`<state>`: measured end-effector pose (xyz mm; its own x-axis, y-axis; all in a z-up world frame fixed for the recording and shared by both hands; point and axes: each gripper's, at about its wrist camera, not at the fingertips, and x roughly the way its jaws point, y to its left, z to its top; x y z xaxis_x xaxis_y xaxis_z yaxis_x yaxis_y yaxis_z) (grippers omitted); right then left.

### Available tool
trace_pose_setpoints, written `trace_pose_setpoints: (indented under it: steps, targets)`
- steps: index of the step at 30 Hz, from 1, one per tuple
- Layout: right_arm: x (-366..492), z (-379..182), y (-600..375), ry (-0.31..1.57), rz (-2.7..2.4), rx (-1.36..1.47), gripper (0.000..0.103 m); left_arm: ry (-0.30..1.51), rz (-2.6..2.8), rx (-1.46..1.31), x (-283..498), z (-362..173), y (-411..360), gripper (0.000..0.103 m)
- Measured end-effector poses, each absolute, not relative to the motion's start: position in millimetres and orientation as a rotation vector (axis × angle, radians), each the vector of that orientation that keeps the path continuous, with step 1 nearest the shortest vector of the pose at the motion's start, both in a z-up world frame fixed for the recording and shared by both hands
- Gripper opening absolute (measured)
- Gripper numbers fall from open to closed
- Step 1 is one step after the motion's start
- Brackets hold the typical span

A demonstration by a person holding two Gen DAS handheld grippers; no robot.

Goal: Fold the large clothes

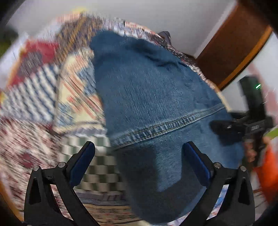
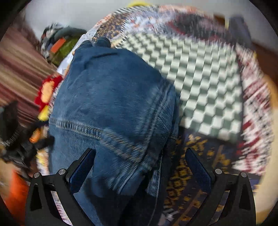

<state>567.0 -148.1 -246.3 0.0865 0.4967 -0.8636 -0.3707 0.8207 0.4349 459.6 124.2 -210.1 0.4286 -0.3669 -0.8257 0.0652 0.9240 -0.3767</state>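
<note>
Across the patchwork quilt (image 1: 43, 97), which covers the whole bed and is smeared by motion blur so that only its green-and-white checked panel (image 2: 205, 83) and some red, yellow and striped patches can be told, lie the blue jeans (image 1: 156, 97), folded into a long thick bundle running from the near edge of the bed toward the far one. Their near end is cut off below both views, and the far end is too blurred to read. Behind the bed stand a pale wall (image 1: 156, 13) and a brown wooden headboard (image 1: 231, 47); a heap of other clothes (image 2: 59, 45) lies at the far left corner, indistinct. Over the bundle's near part the left gripper (image 1: 139, 147) has its jaws wide apart, holding nothing. Likewise the right gripper (image 2: 140, 154) is spread open above the denim's stitched seam (image 2: 76, 126).
</note>
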Motion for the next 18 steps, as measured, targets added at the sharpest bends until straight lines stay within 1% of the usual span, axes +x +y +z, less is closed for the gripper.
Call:
trace_pose_setpoints:
  steps: [3, 6, 13, 14, 15, 16, 17, 18]
  targets:
    - [582, -267, -153, 1.416, 0.716, 0.239, 0.103, 1.128, -0.319, -0.469, 473, -227, 131, 0.103]
    - [589, -277, -146, 1.425, 0.764, 0.257, 0.103, 1.169, -0.359, -0.571, 488, -245, 132, 0.103]
    - [590, -278, -116, 1.424, 0.799, 0.232, 0.103, 1.182, -0.445, -0.601, 499, -253, 127, 0.103]
    - [589, -277, -115, 1.425, 0.802, 0.237, 0.1, 1.184, -0.451, -0.613, 502, -253, 130, 0.101]
    - [588, -276, -115, 1.426, 0.804, 0.247, 0.097, 1.182, -0.451, -0.618, 503, -251, 133, 0.096]
    - [586, -274, -114, 1.426, 0.808, 0.255, 0.089, 1.179, -0.454, -0.617, 502, -249, 135, 0.094]
    - [585, -272, -116, 1.423, 0.81, 0.257, 0.082, 1.175, -0.457, -0.613, 501, -247, 136, 0.088]
    - [582, -269, -115, 1.417, 0.809, 0.253, 0.078, 1.166, -0.457, -0.608, 497, -244, 137, 0.082]
